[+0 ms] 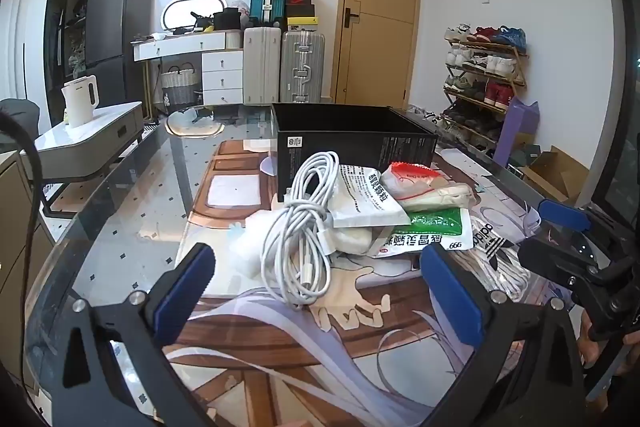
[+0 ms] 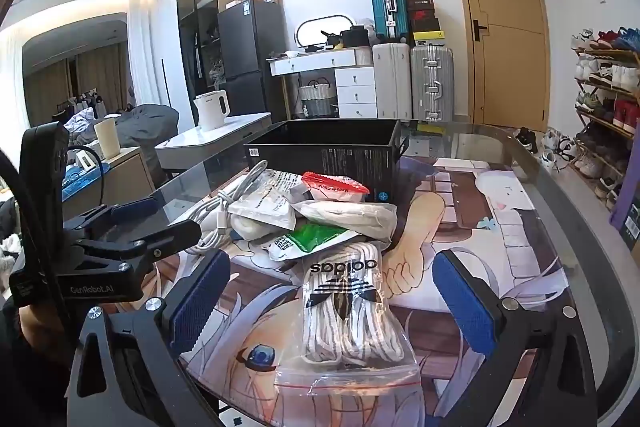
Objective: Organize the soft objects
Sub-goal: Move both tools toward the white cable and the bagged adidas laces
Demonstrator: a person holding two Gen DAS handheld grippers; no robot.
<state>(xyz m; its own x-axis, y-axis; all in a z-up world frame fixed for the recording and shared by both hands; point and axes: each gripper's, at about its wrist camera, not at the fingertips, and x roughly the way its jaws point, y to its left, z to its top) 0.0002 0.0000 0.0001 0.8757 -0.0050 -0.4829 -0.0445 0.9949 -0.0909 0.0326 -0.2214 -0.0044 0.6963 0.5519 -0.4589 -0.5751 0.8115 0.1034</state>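
Sorting was not yet started; black box (image 2: 320, 147) looked empty.
We held left gripper (image 1: 316, 291) and right gripper (image 2: 332, 295) apart, empty; pile lay ahead: white cable (image 1: 296, 227), sock bag (image 2: 348, 315), sachets (image 1: 428, 231).

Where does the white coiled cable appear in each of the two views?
Left wrist view: white coiled cable lies centre, between the open tongs, leaning on the packet pile.
Right wrist view: centre-left, behind the pile.
Shared landmark: black box behind the pile.
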